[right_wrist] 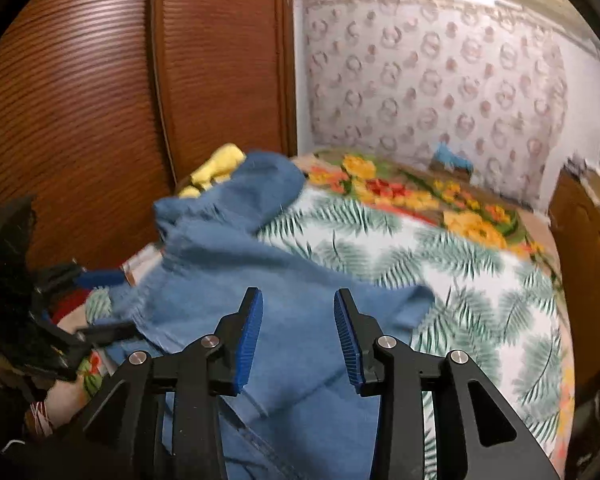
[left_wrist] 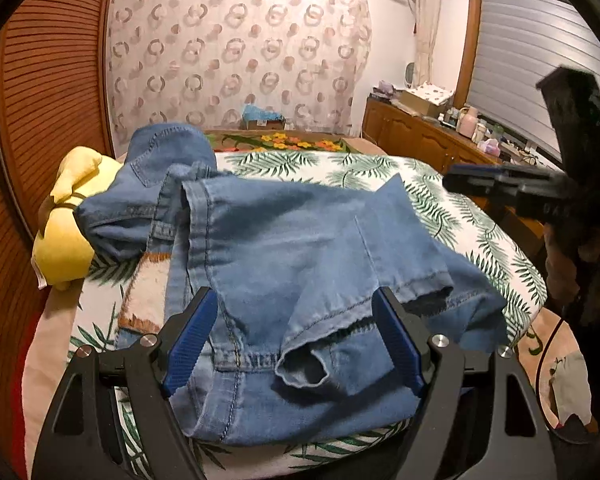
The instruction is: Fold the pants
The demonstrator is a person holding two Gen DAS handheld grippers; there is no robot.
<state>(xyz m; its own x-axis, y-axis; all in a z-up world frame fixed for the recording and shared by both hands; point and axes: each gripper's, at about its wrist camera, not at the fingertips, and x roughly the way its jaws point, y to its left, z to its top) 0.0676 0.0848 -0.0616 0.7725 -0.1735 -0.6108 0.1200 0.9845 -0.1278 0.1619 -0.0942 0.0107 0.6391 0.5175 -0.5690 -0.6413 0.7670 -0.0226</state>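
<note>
Blue denim pants [left_wrist: 300, 264] lie crumpled on a leaf-print bedspread [left_wrist: 440, 196], with the waistband end bunched at the far left and a leg hem doubled back toward me. My left gripper [left_wrist: 296, 312] hovers low over that hem with its blue pads wide apart, not pressing the cloth. In the right wrist view the pants [right_wrist: 228, 264] spread under my right gripper [right_wrist: 298, 300], whose jaws stand apart with only denim below them. The right gripper [left_wrist: 500, 188] also shows at the right of the left wrist view, and the left gripper [right_wrist: 88, 280] shows at the left of the right wrist view.
A yellow plush toy [left_wrist: 68, 216] lies at the bed's left edge against the wooden slatted wardrobe [left_wrist: 52, 80]. A floral blanket [right_wrist: 420, 196] covers the far end of the bed. A wooden cabinet [left_wrist: 412, 132] with clutter stands along the right wall under a window.
</note>
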